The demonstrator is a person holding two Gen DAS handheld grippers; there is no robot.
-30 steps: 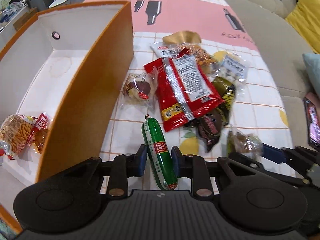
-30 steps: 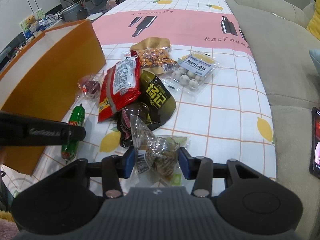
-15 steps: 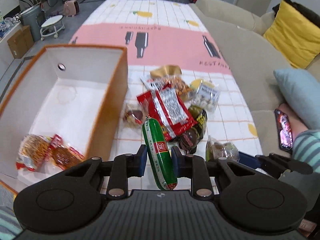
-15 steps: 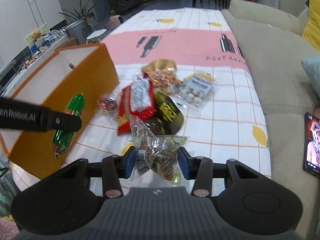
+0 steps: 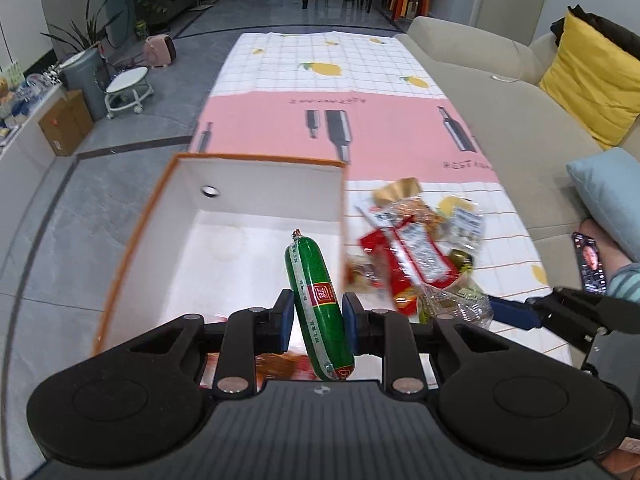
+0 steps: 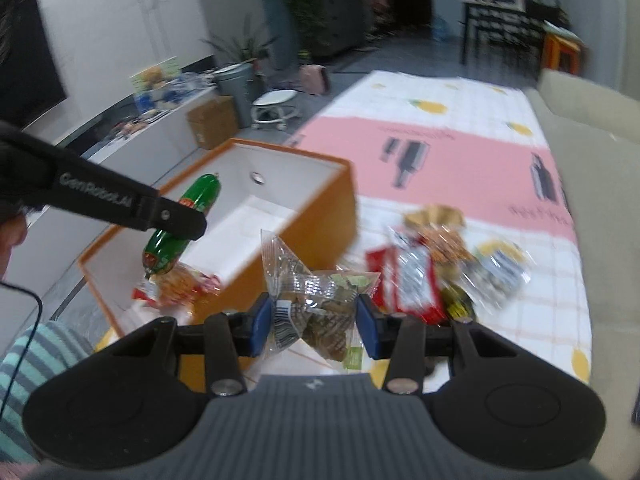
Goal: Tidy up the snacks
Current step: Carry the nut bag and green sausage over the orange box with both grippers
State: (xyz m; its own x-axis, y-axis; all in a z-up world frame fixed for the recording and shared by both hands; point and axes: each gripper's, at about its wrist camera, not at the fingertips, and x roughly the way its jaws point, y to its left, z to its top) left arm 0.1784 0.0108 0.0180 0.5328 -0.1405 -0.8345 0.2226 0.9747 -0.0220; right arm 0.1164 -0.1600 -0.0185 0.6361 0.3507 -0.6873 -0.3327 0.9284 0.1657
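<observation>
Left wrist view. The left tongs are clamped on the green sausage, which stands nearly upright between the blue pads. One second ago the sausage was gripped low over the bench beside the box's outer wall; half a second ago it had been raised. It now hangs above the open box, inside the line of the orange rim. Judgement: the carry is finished and release is the step due.

Right wrist view. The right tongs are clamped on a clear packet, formerly near the bench, now lifted and brought toward the near corner of the box. The left tongs and sausage show above the interior. Orange snack packs lie on the box floor. The remaining pile rests on the bench, right of the box, blurred. Judgement: two items near deposit; several remain unsorted.
</observation>
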